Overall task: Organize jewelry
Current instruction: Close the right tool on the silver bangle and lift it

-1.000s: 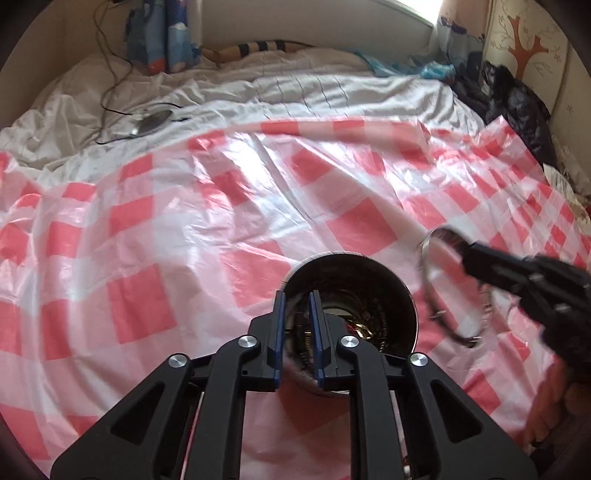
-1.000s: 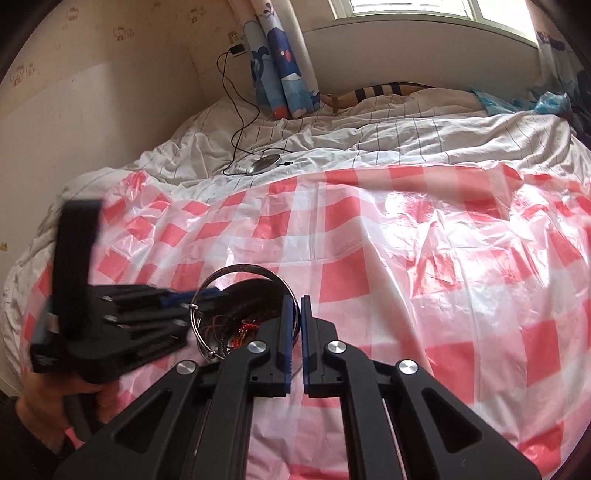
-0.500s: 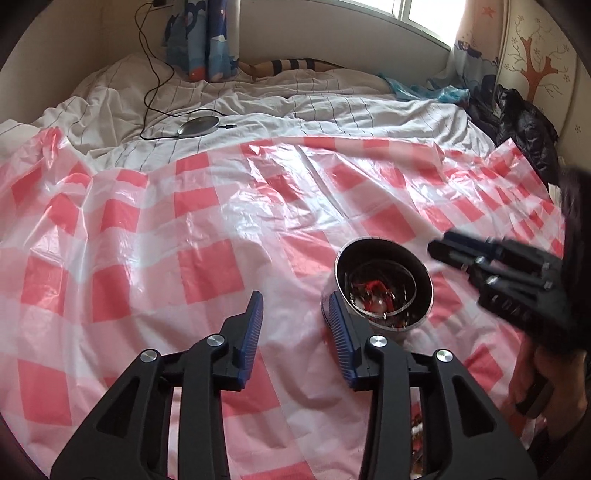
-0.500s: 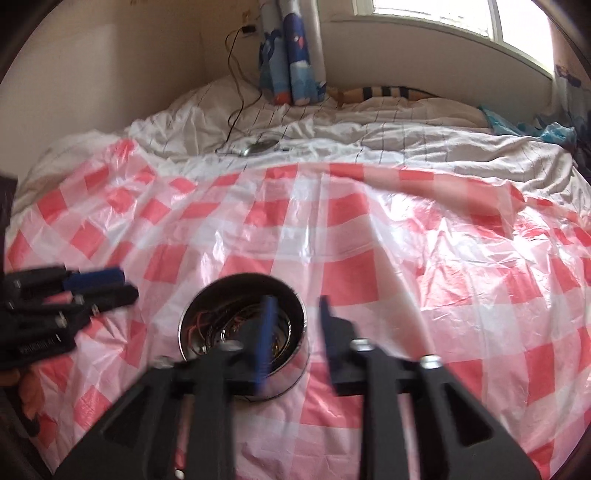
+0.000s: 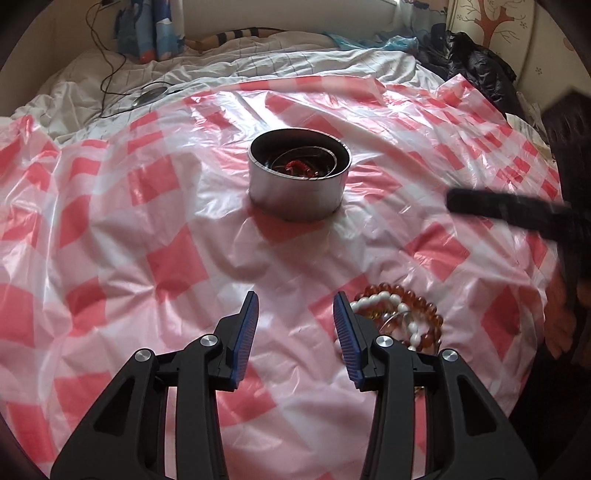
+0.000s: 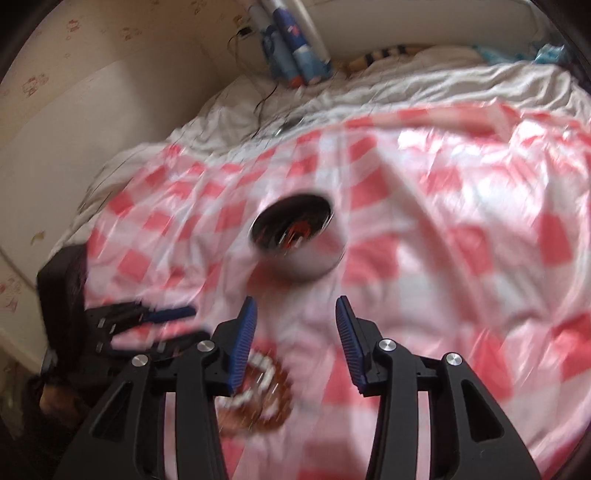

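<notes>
A round metal tin [image 5: 298, 176] stands on the red-and-white checked plastic sheet [image 5: 155, 229], holding a silver bangle and red jewelry; in the blurred right wrist view the tin [image 6: 298, 242] lies ahead. A pile of amber and white bead bracelets [image 5: 400, 314] lies just right of my left gripper [image 5: 295, 312], whose jaws are opening with nothing between them. My right gripper [image 6: 293, 317] is also opening and empty; the bracelets [image 6: 258, 395] show below its left finger. The right gripper [image 5: 509, 206] enters the left wrist view as a dark blur, the left gripper [image 6: 147, 325] sits low left in the right wrist view.
The sheet covers a bed with white bedding [image 5: 258, 62]. A cable and small round device [image 5: 149, 96] lie at the far left. Dark clothing [image 5: 476, 70] is heaped at the far right, a patterned curtain [image 5: 155, 29] hangs at the back.
The silver bangle held by the right gripper over the tin now lies inside it. Both grippers opened and drew back from the tin toward the bead bracelets.
</notes>
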A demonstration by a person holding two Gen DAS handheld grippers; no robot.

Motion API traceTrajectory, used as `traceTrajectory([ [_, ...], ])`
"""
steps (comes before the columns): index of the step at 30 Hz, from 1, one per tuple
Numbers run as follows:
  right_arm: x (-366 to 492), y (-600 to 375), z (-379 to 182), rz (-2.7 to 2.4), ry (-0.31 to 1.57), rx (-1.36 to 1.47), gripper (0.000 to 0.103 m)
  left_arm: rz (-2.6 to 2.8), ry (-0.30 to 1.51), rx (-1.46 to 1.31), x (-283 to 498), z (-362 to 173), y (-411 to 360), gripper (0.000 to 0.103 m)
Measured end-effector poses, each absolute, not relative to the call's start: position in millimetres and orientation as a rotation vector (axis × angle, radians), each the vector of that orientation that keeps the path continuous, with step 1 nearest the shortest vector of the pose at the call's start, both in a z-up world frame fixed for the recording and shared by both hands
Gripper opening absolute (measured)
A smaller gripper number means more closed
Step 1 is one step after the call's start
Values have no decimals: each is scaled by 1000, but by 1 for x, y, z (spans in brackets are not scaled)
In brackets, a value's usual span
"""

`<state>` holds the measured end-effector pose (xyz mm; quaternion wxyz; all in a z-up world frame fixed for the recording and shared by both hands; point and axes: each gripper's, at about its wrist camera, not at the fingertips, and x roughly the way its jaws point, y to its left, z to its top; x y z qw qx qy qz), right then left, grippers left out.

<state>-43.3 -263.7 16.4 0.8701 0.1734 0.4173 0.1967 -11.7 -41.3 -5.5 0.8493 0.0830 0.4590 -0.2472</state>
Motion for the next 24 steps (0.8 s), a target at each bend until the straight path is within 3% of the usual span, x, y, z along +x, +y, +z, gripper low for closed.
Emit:
traceTrajectory([
  [14, -62, -205, -21, 512, 1032, 190, 44, -493, 954, 125, -10, 1, -15, 45],
  [17, -63, -200, -23, 524, 1041, 165, 35, -485, 955, 129, -9, 0, -16, 47],
  [19, -67, -196, -22, 534, 1038, 135, 18, -479, 958, 142, -8, -2, -18, 48],
  [21, -68, -195, -20, 538, 1026, 129, 9, -484, 960, 149, -8, -3, -21, 48],
  [24, -70, -199, -16, 534, 1008, 144, 6, -493, 967, 159, -8, -5, -25, 49],
])
